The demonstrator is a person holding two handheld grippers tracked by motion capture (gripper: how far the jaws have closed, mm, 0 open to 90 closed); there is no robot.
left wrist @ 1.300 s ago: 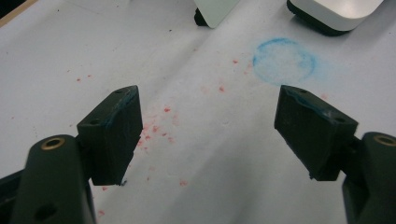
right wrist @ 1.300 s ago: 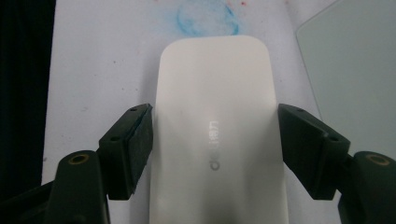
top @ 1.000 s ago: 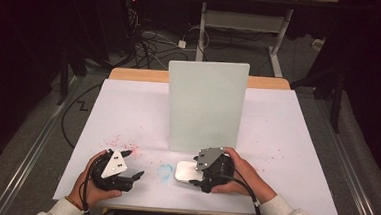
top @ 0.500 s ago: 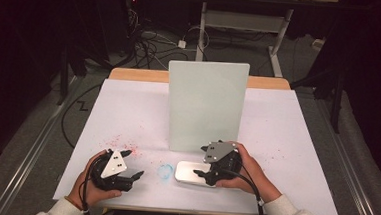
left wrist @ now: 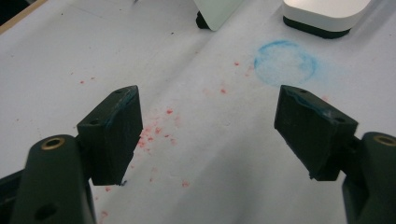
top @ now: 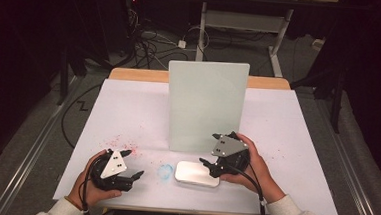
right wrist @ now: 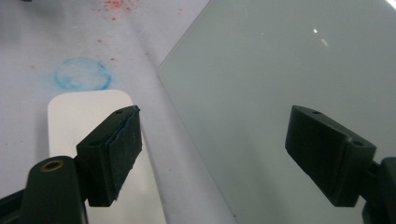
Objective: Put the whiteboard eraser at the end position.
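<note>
A flat white device with rounded corners (top: 197,173) lies on the white table cover (top: 128,113), in front of an upright pale green panel (top: 206,106). My right gripper (top: 209,148) hovers just above the device's right end, close to the panel's lower edge. Its jaws have just been opening and nothing is between them. In the right gripper view the gripper (right wrist: 212,149) stands wide, with the device (right wrist: 88,116) below its left jaw and the panel (right wrist: 289,70) behind. My left gripper (top: 133,163) rests at the front left, open (left wrist: 208,126) and empty.
A blue ring stain (top: 165,171) marks the cover left of the device, also visible from the left gripper (left wrist: 286,62). Red specks (top: 121,143) are scattered near the left hand. Cables (top: 147,40) and a metal frame (top: 244,20) lie on the floor beyond the table.
My right gripper has opened, let go of the white device's right end, and drawn slightly up and to the right. The left gripper has stayed put.
</note>
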